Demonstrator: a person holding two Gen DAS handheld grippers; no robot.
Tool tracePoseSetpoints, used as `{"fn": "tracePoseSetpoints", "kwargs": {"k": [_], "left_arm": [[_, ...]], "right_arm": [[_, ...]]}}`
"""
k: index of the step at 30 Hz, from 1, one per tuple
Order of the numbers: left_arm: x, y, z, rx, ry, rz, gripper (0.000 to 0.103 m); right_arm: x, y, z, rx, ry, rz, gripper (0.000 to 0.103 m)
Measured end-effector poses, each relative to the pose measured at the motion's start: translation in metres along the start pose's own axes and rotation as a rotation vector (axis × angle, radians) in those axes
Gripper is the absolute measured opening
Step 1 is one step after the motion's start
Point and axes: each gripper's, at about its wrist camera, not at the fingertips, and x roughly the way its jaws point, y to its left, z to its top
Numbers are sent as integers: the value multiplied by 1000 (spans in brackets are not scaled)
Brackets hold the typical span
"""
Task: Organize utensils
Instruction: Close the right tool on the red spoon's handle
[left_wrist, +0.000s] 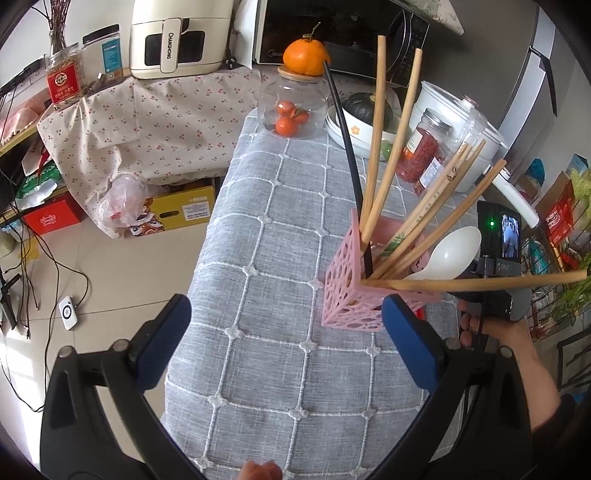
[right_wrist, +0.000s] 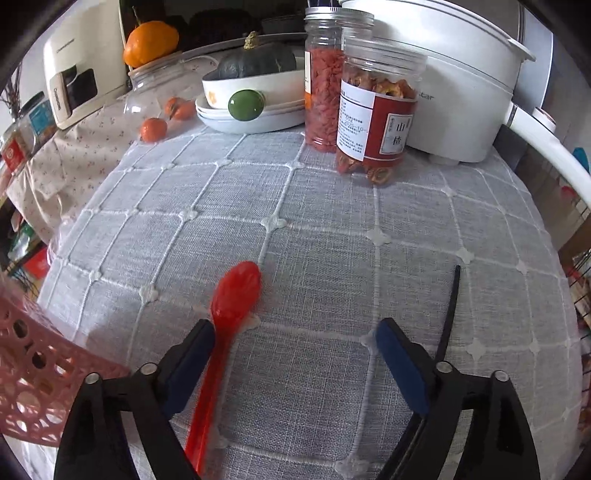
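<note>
A pink perforated utensil holder (left_wrist: 347, 295) stands on the grey checked tablecloth (left_wrist: 280, 229). It holds several wooden chopsticks (left_wrist: 391, 147), a black chopstick (left_wrist: 347, 155) and a white spoon (left_wrist: 448, 254). My left gripper (left_wrist: 286, 325) is open and empty, just left of the holder. In the right wrist view a red plastic spoon (right_wrist: 225, 332) lies on the cloth, its handle running beside my left finger (right_wrist: 192, 365). My right gripper (right_wrist: 295, 354) is open above it. A black chopstick (right_wrist: 448, 317) lies right of the right finger. The holder's corner (right_wrist: 33, 376) shows at left.
At the table's far end stand a glass jar with tangerines (left_wrist: 291, 107), stacked white dishes with a dark squash (right_wrist: 255, 88), two jars of dried red food (right_wrist: 373, 110) and a white electric pot (right_wrist: 458, 74). The table's left edge (left_wrist: 207, 236) drops to the floor with boxes and cables.
</note>
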Motion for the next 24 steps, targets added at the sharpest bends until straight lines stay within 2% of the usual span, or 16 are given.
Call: {"fn": "tracePoseSetpoints", "kwargs": {"k": [8,12,20,24], "left_arm": [[1,-3,-1,8,8,5,102],[-1,0,0,-5,0,3,102],[-8,1,2,-16,-28,-13,102],[-14,0,4,-19,-51,-24,102]], "right_arm": [[2,23,4,-60,-20,32,52],[1,25,2,-75,-26,43,27],[-6,25,1,-62,-25,80,22],[-23,19,2,-42,-48,101,22]]}}
